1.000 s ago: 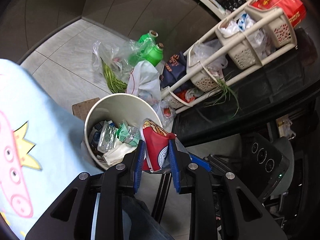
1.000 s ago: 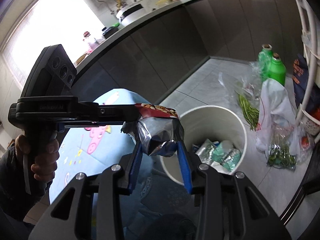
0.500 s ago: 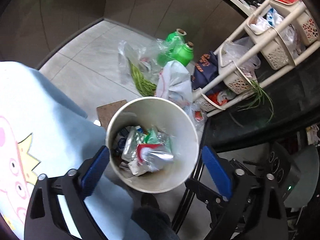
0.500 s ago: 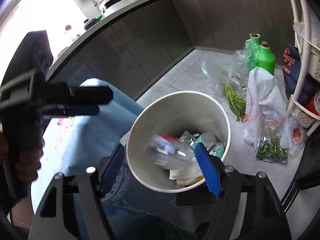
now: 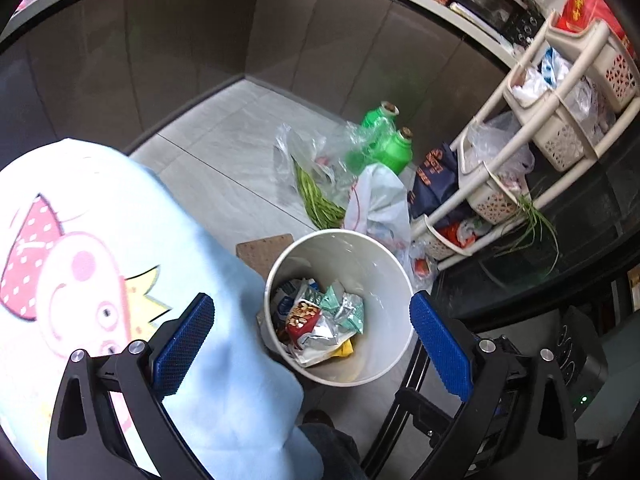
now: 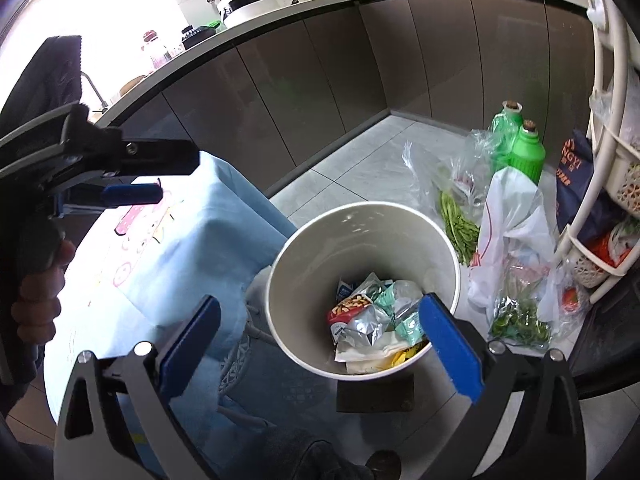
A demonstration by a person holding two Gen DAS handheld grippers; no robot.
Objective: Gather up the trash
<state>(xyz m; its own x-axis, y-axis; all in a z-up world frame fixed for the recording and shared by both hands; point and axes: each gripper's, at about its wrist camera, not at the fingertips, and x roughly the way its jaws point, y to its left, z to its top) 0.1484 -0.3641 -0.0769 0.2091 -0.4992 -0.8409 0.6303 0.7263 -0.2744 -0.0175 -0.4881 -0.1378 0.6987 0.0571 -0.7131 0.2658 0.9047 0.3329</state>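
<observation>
A white round trash bin stands on the floor; it also shows in the right wrist view. Inside lies a red and silver snack bag on top of several other wrappers. My left gripper is open and empty, held above the bin. My right gripper is open and empty, also above the bin. The left gripper also shows at the left of the right wrist view, open.
A table with a light blue cartoon cloth is left of the bin. Green bottles, bags of greens, a white plastic bag and a cream basket rack stand beyond the bin. Dark cabinets line the back.
Both grippers held the snack bag over the bin a second ago. They opened, the bag dropped into the bin, and both grippers have lifted away a little.
</observation>
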